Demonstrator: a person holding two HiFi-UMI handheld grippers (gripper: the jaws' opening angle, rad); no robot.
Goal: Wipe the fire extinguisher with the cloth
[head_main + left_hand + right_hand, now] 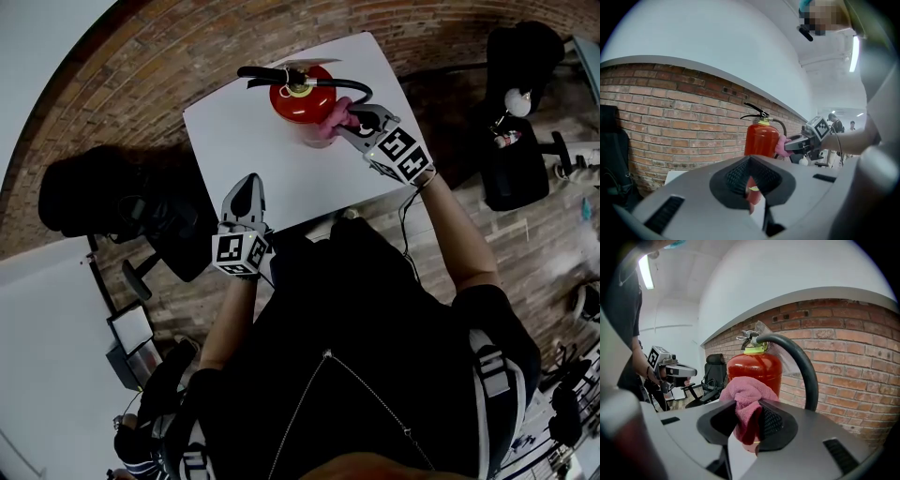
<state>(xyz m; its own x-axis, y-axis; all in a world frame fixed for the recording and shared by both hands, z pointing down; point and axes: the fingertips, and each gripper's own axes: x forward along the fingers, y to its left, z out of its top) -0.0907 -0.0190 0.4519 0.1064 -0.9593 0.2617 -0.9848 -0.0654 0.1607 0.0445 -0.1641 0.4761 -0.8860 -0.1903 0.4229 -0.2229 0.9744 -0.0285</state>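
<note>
I saw the fire extinguisher [302,103] as glossy red painted metal, its hose [805,365] matt black rubber. The pink cloth [745,397] looked soft and nappy, the white table [234,141] smooth and matt, the brick wall [670,122] rough.

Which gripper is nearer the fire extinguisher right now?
Right. The right gripper holds the pink cloth against the fire extinguisher. The left gripper is well apart from it, over the near edge of the white table.

White table [234,141] before a brick wall [169,56], black chair [715,365] nearby
</note>
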